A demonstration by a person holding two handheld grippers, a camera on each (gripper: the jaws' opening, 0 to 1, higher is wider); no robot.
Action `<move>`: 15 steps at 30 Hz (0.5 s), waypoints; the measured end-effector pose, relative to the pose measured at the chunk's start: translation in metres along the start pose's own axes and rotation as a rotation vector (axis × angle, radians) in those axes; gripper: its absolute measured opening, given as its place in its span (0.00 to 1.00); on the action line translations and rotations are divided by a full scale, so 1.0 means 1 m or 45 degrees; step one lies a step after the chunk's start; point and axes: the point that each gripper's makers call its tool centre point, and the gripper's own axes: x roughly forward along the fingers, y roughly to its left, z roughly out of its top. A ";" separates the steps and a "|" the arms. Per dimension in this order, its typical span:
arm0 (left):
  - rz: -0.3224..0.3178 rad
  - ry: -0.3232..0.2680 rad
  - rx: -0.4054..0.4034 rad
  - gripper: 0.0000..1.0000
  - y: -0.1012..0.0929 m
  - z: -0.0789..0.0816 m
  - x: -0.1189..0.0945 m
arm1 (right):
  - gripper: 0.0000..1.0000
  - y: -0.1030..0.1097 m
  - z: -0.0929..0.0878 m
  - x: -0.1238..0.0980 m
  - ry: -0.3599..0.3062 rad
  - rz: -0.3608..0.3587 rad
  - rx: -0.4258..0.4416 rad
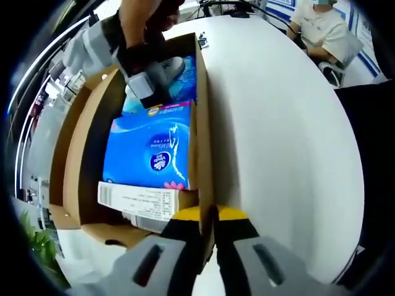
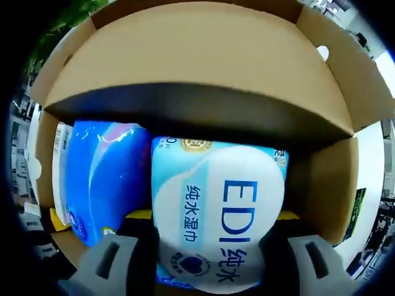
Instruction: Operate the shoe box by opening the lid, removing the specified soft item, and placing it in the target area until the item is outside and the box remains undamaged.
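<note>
The brown cardboard shoe box (image 1: 79, 148) lies open on a white table (image 1: 284, 135). My left gripper (image 1: 208, 217) is shut on the box's right wall (image 1: 203, 117) at its near end. Inside the box lie a blue tissue pack (image 1: 151, 151) and a pale wet wipes pack (image 1: 183, 69). My right gripper (image 1: 150, 86), held by a gloved hand, reaches into the far end of the box. In the right gripper view my right gripper (image 2: 213, 227) is shut on the wet wipes pack (image 2: 216, 203), with the blue tissue pack (image 2: 105, 179) beside it and the box's inner wall (image 2: 197, 68) beyond.
A white item with a printed label (image 1: 145, 200) lies at the box's near end. A seated person (image 1: 321, 28) is at the far edge of the table. Green leaves (image 1: 37, 246) show at the lower left, and shelving (image 1: 37, 117) stands beyond the box.
</note>
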 end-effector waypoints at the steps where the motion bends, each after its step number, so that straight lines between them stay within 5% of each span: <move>1: 0.000 0.000 0.000 0.05 0.000 0.000 0.000 | 0.72 0.000 0.000 0.000 -0.001 0.000 -0.001; 15: 0.001 0.001 0.002 0.05 0.000 0.000 -0.001 | 0.72 -0.002 0.005 0.000 0.015 0.015 0.000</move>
